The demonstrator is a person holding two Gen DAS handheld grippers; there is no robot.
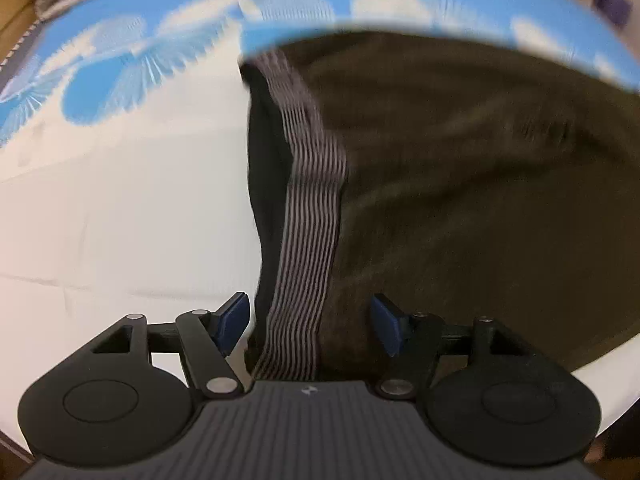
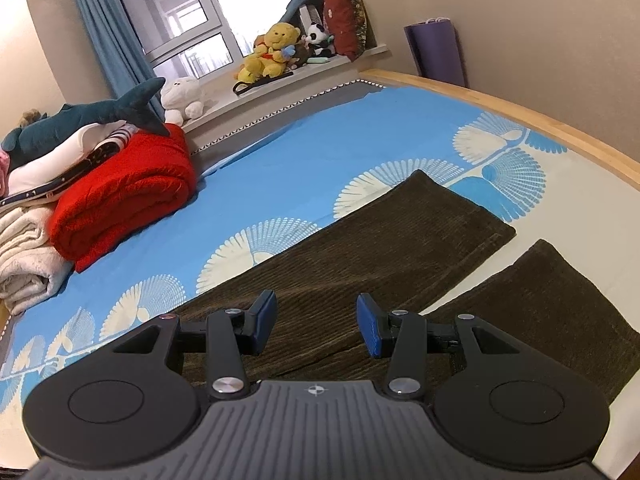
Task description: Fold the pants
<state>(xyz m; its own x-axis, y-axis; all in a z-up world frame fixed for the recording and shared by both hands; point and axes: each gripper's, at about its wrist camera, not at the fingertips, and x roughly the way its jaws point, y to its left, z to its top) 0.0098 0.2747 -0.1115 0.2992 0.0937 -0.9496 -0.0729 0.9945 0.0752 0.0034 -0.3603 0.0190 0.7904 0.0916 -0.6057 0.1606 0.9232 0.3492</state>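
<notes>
I have the dark brown corduroy pants (image 2: 360,256) lying flat on the bed (image 2: 280,160), legs running away from me toward the far wooden bed edge (image 2: 520,108). The two leg ends lie apart, with a strip of pale sheet showing between them, and both hems stop short of that edge.

My left gripper (image 1: 310,324) points steeply down over the waist end. Its jaws stand wide apart; the striped waistband (image 1: 312,200) runs up between them, but neither blue pad presses on it. The view is blurred. To the left of the waistband I have bare white sheet, open and flat.

My right gripper (image 2: 316,326) hovers above the upper part of the legs, jaws partly apart with nothing clamped, only corduroy beneath them.

On the left side of the bed sits a folded red blanket (image 2: 128,196) with a cream one (image 2: 28,256) beside it and a plush shark (image 2: 80,116) on the pile, well apart from the pants. Blue patterned sheet lies clear between that stack and the nearer leg.
</notes>
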